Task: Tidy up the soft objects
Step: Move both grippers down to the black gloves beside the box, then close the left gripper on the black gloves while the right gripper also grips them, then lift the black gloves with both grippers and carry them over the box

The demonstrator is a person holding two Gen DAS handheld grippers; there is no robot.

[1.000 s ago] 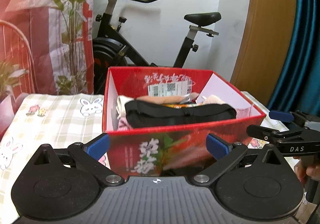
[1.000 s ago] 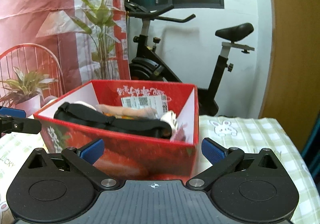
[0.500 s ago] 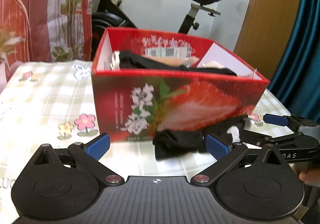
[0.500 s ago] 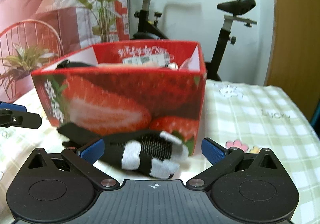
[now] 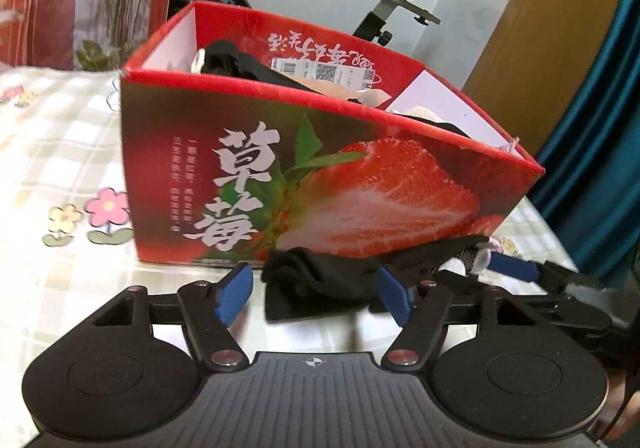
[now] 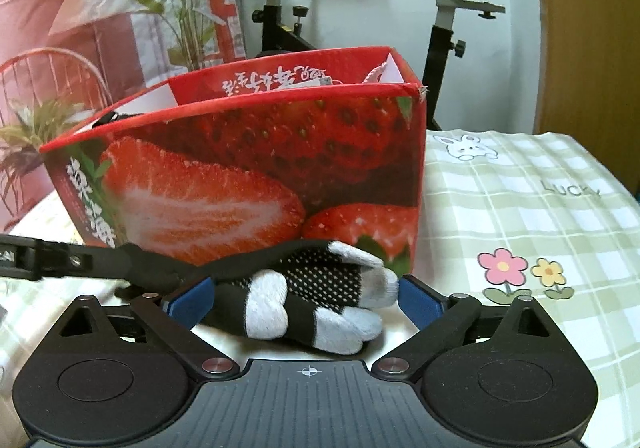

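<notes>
my left gripper (image 5: 314, 298) and right gripper (image 6: 304, 298), both spread wide and grasping nothing, flank the black glove (image 6: 320, 304) lying at the strawberry box's (image 6: 256, 175) six o'clock, other soft things already inside.

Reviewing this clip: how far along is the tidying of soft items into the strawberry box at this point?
Partly done. The strawberry box already holds several soft items, including a black piece near its rim. In hand: the black-and-grey glove lies on the checked tablecloth before the box, with the open right gripper around its finger end and the open left gripper at its cuff. Left: gripping it and putting it in.
</notes>
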